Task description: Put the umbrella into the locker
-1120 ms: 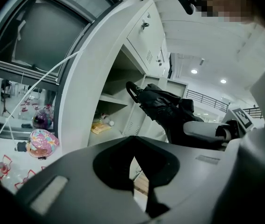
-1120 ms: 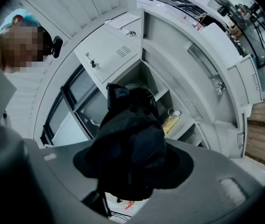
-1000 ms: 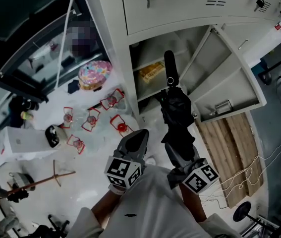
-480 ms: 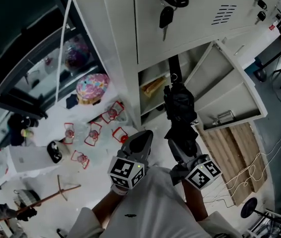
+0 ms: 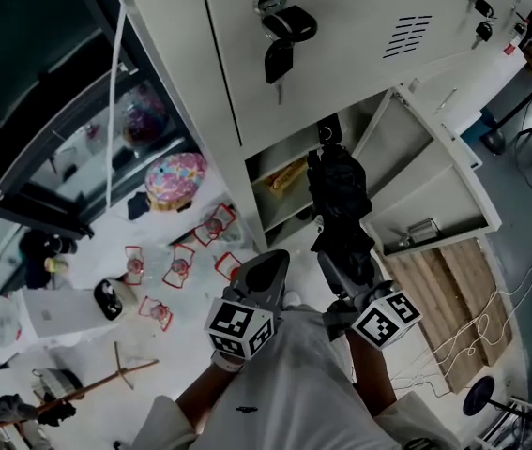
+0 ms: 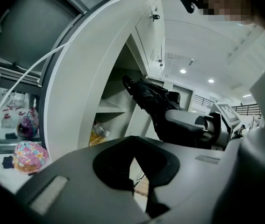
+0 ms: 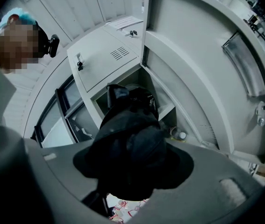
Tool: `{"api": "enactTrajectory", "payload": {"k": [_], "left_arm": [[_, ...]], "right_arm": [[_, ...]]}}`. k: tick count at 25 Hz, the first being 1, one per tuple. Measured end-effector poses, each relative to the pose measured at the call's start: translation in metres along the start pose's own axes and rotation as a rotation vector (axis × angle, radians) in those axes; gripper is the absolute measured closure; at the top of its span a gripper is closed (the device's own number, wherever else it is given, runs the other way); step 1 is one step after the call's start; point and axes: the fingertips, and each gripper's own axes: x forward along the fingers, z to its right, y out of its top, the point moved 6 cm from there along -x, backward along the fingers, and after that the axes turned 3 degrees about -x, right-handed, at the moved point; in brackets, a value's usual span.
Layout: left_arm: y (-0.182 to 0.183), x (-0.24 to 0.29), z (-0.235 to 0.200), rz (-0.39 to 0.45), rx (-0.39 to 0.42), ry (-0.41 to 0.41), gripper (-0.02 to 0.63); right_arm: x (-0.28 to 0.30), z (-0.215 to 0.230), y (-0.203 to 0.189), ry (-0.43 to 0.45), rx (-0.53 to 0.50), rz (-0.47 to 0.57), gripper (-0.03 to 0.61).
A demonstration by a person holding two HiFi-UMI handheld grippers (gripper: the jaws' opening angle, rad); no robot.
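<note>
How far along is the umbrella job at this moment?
Done: the locker door stands open and the folded umbrella is picked up. In hand: the right gripper clamps it, with its front end at the open compartment; the left gripper is shut and empty. Left: push it fully inside and release.

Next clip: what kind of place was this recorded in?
Probably a workshop or lab storage corner, not a home: a bank of grey metal lockers with keys hanging in the doors, loose cables trailing over the floor, and small clutter scattered beside them.
</note>
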Motion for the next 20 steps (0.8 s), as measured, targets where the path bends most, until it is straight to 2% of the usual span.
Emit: {"api": "enactTrajectory", "payload": {"k": [9, 20], "left_arm": [[0.002, 0.013, 0.007, 0.057, -0.010, 0.054, 0.597], [0.003, 0.019, 0.003, 0.081, 0.008, 0.103, 0.597]], "right_arm": [[0.014, 0.018, 0.017, 0.053, -0.019, -0.020, 0.322], [0.047, 0.037, 0.025, 0.034, -0.072, -0.052, 0.322]]}}
